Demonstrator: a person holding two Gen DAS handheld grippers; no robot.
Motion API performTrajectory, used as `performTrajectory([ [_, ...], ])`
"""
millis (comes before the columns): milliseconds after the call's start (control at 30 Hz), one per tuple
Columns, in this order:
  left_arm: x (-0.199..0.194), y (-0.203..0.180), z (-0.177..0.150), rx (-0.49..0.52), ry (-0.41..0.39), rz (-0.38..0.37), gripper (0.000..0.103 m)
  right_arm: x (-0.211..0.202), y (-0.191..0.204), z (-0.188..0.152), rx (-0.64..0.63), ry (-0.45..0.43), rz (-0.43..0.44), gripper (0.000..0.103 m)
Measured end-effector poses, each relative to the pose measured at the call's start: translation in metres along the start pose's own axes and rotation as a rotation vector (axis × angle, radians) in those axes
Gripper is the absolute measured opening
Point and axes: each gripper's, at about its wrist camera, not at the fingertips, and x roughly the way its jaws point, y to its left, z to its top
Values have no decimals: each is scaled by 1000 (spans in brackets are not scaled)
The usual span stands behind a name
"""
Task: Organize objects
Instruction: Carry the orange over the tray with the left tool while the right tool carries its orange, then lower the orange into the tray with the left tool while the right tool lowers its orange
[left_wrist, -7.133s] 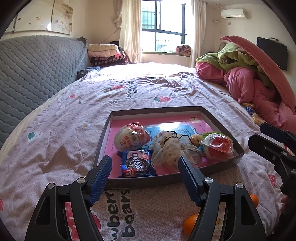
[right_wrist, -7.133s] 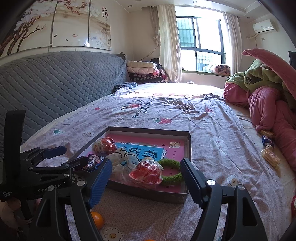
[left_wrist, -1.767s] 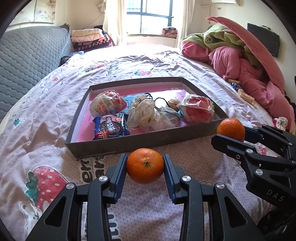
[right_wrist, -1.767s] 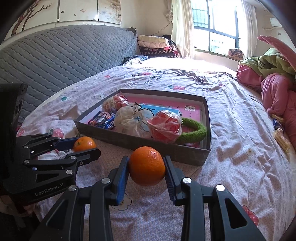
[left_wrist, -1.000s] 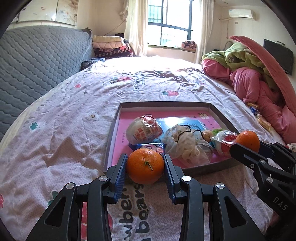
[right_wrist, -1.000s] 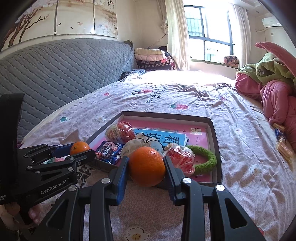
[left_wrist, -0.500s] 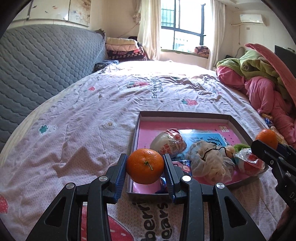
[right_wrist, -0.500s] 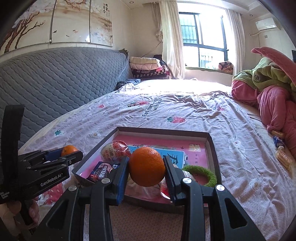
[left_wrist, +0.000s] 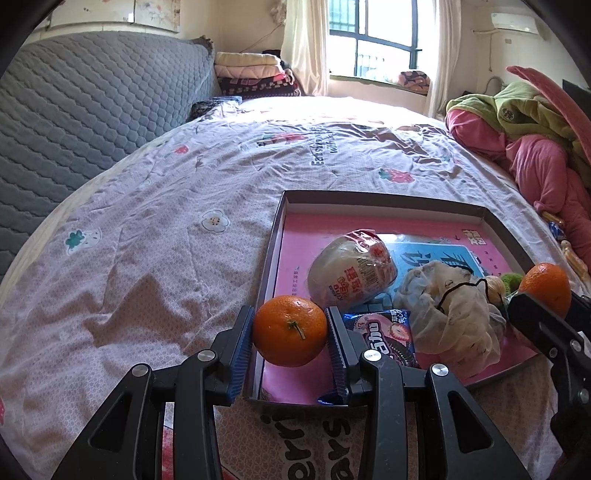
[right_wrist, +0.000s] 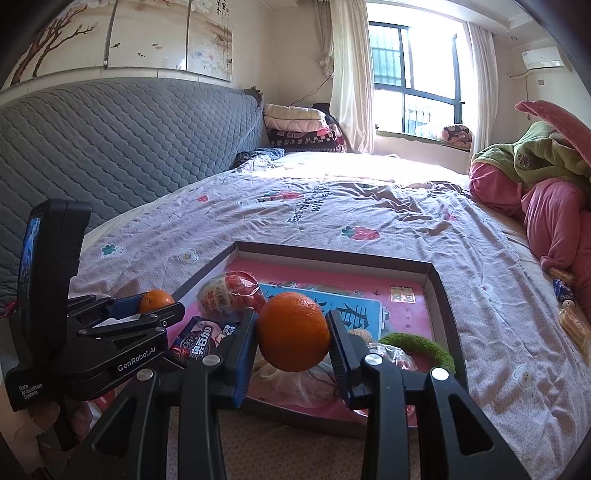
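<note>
Sunlit bedding with strawberry prints spreads under everything, and the shallow pink-floored box (left_wrist: 275, 236) sits on it as my landmark. My left gripper (left_wrist: 290, 334) is clamped on one orange (left_wrist: 290, 334), hanging over the box's near left corner, just above a bare patch of pink floor. I hold it there because that corner looks like the only free spot on this side: the wrapped bun (left_wrist: 351, 273) lies just beyond it and the cookie packet (left_wrist: 382, 334) just to its right.

My right gripper (right_wrist: 293, 332) pinches a second orange (right_wrist: 293, 332) over the box's near edge, above the crumpled plastic bag (right_wrist: 291, 384), with the green ring (right_wrist: 419, 347) to its right inside the box. I can't tell how high above the bag it hangs. Both fruits are gripped across their widest part so they won't roll out of the pads.

Judging by the clutter, the right-hand orange needs a gap further in, perhaps the open floor by the box's far wall.
</note>
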Motion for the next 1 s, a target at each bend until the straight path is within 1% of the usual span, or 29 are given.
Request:
performTrajectory([
  [267, -2, -7, -5, 51, -4, 9, 39, 16, 10, -10, -10, 53, 31, 37],
  [400, 2, -5, -6, 38, 18, -16, 39, 19, 15, -12, -32, 59, 21, 37],
  [533, 5, -8, -8, 49, 28, -14, 39, 22, 18, -14, -46, 64, 12, 37],
  [667, 7, -9, -9, 53, 34, -13, 40, 28, 17, -16, -41, 84, 16, 37],
  [1000, 6, -10, -11, 68, 39, -11, 40, 32, 16, -20, -40, 102, 24, 37],
])
